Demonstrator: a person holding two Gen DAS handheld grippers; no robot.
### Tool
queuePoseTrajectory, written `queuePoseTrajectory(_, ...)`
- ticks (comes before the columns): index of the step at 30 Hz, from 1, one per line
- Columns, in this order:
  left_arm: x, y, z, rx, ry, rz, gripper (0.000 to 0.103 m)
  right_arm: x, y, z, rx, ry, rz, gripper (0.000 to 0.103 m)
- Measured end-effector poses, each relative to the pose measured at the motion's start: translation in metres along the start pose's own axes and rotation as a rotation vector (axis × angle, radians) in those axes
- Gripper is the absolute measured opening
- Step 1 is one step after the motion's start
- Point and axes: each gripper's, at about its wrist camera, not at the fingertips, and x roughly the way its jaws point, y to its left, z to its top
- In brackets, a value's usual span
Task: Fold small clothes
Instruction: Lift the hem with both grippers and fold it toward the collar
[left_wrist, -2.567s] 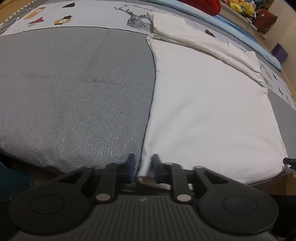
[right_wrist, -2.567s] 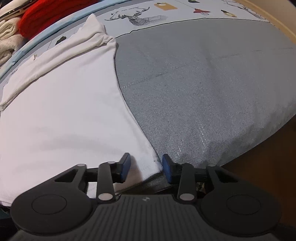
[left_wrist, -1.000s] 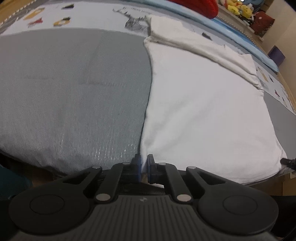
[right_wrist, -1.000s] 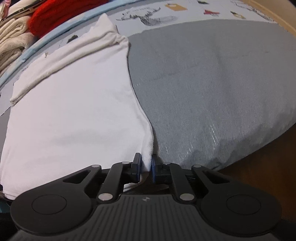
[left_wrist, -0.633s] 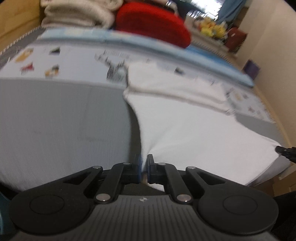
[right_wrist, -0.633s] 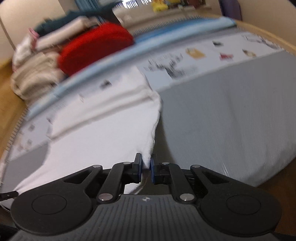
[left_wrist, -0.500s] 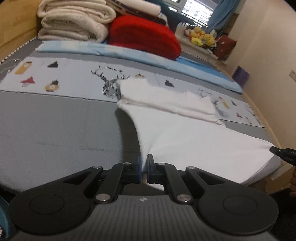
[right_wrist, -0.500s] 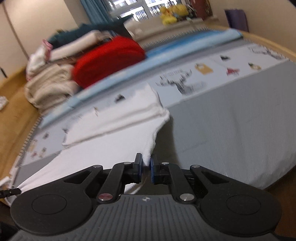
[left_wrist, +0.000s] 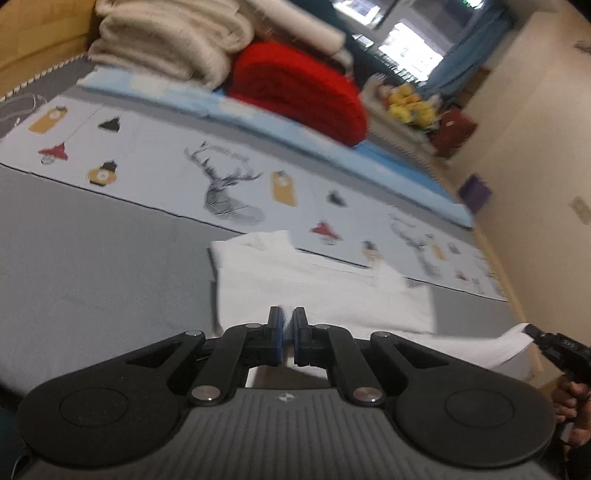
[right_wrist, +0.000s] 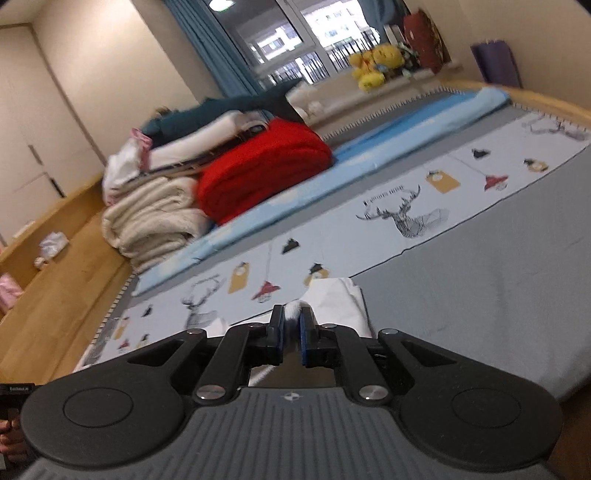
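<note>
The garment's (left_wrist: 325, 295) near edge is hidden behind the left gripper (left_wrist: 288, 334); the toys (left_wrist: 406, 107) are blurred.

left gripper (left_wrist: 288, 320): jaws pinched on white cloth (left_wrist: 325, 291), tilted downward. right gripper (right_wrist: 291, 320): jaws clamped on the same cloth's other corner (also visible at left view's right edge, fingers wrapped round its handle).

You see a bed (right_wrist: 498, 295) with a grey cover and a deer-print strip. Beyond it sits a red blanket (right_wrist: 266, 170); cream blankets (right_wrist: 155, 218) lie left of it. Behind the red blanket, blue curtains (right_wrist: 207, 40) frame a bright window (right_wrist: 295, 33); yellow plush toys (right_wrist: 373, 62) stand beneath it.
</note>
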Motion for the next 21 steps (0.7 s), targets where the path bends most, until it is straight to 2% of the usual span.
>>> queuePoseTrajectory(5, 0.104, 0.032, 0.038, -0.007, 0.067, 0.058, 0.006, 0.116, -0.023, 0.03, 0.019, 0.102, -0.069, 0.007)
queuePoseTrajectory(9, 0.152, 0.052, 0.038, -0.058, 0.111, 0.11, 0.006, 0.187, -0.037, 0.031, 0.02, 0.171, -0.128, 0.007)
queuePoseTrajectory(11, 0.165, 0.051, 0.046, -0.065, 0.095, 0.1, 0.006, 0.211, -0.044, 0.025, 0.051, 0.221, -0.151, 0.007)
queuePoseTrajectory(13, 0.178, 0.046, 0.054, -0.026, 0.091, 0.12, 0.006, 0.228, -0.046, 0.027, 0.069, 0.245, -0.18, 0.007)
queuePoseTrajectory(16, 0.19, 0.056, 0.064, -0.078, 0.088, 0.126, 0.007, 0.249, -0.05, 0.033, 0.066, 0.253, -0.209, 0.008)
queuePoseTrajectory(18, 0.185, 0.063, 0.072, -0.104, 0.05, 0.149, 0.007, 0.254, -0.054, 0.039, 0.098, 0.23, -0.212, 0.013)
queuePoseTrajectory(21, 0.171, 0.076, 0.076, -0.134, 0.012, 0.167, 0.01, 0.249, -0.06, 0.05, 0.086, 0.152, -0.229, 0.014)
